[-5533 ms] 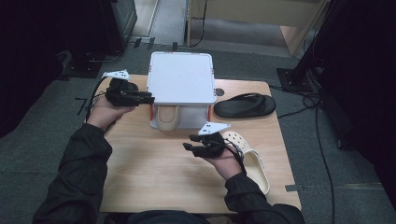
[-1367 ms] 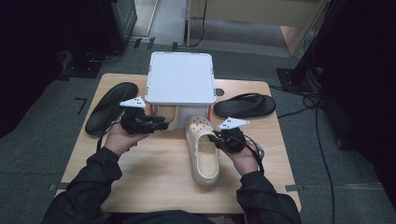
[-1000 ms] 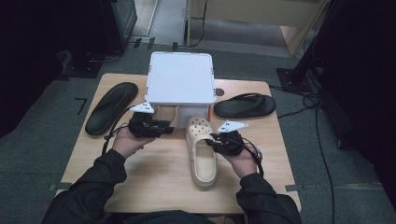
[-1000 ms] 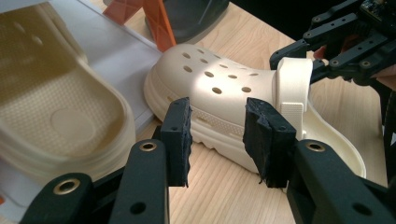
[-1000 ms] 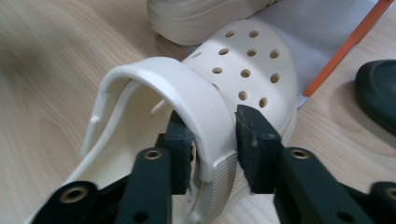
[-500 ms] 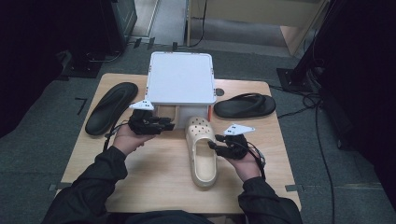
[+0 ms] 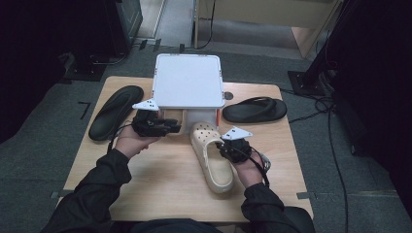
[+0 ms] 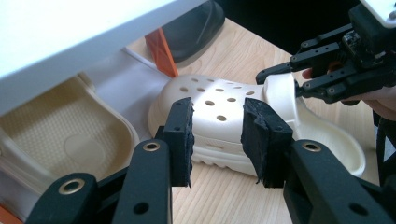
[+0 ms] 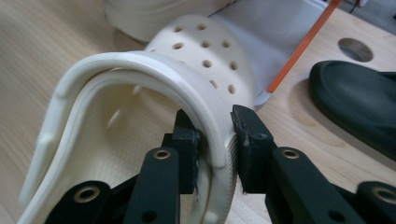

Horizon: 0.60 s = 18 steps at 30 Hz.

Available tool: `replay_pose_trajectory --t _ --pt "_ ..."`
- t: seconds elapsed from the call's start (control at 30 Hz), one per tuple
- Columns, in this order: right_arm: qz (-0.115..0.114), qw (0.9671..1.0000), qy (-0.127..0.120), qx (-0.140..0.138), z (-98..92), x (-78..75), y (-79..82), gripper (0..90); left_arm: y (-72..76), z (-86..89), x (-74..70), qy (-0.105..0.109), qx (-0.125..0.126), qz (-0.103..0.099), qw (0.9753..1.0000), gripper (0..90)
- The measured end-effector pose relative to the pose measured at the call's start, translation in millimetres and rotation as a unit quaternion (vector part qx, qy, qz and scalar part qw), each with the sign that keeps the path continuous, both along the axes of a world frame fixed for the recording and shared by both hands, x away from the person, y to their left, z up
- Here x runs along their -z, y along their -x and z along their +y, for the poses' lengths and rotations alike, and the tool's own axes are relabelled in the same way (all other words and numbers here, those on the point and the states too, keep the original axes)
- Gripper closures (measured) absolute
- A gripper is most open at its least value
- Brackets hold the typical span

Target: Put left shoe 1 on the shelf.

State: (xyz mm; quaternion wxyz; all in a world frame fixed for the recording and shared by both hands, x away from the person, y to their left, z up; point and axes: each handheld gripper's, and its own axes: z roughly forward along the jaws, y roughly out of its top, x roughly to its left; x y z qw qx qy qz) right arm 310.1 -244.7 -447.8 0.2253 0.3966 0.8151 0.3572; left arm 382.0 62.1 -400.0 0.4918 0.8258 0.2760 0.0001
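Note:
A cream clog [image 7: 212, 158] lies on the wooden table [image 7: 165, 189], toe toward a white rack [image 7: 187, 80]. My right gripper [image 7: 222, 148] is shut on the clog's right side wall; in the right gripper view the pads [image 9: 247, 140] pinch that wall [image 9: 212, 116]. My left gripper [image 7: 176, 127] hovers just left of the clog's toe, open, with nothing between its fingers [image 8: 182, 135]. In the left gripper view a second cream clog [image 8: 65, 135] sits under the rack's top shelf.
A black sandal [image 7: 115, 111] lies at the table's left, another black sandal [image 7: 255, 110] at the right beside the rack. An orange strut [image 8: 161, 49] holds up the rack's shelf. A round hole [image 7: 229, 95] is in the tabletop behind the rack.
Since 5.5 s ago the clog has come from the right edge to the middle, before the rack, and a black sandal now lies at the left. Lately the left gripper edged right.

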Motion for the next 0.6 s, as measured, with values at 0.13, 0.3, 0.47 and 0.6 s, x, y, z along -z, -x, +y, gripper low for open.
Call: replay_pose_trajectory --t 0.13,0.3,0.47,0.6 --pt "0.019 0.9992 -0.031 0.019 0.4 -9.5 -4.7 75.7 0.9 2.0 -6.7 0.006 0.000 -0.007 1.0000 64.0" --pt "0.008 0.9993 -0.020 0.030 6.5 -14.1 -15.2 75.6 0.0 5.7 -15.9 0.008 0.006 -0.011 0.9999 64.2" --pt "0.000 0.9993 -0.005 0.038 14.6 -14.3 -34.6 75.9 -3.3 13.1 -24.6 0.009 0.002 -0.019 0.9998 64.2" --pt "0.000 0.9987 -0.004 0.050 19.4 -13.9 -50.4 76.0 -8.2 18.2 -30.6 0.018 -0.001 -0.017 0.9997 64.1"
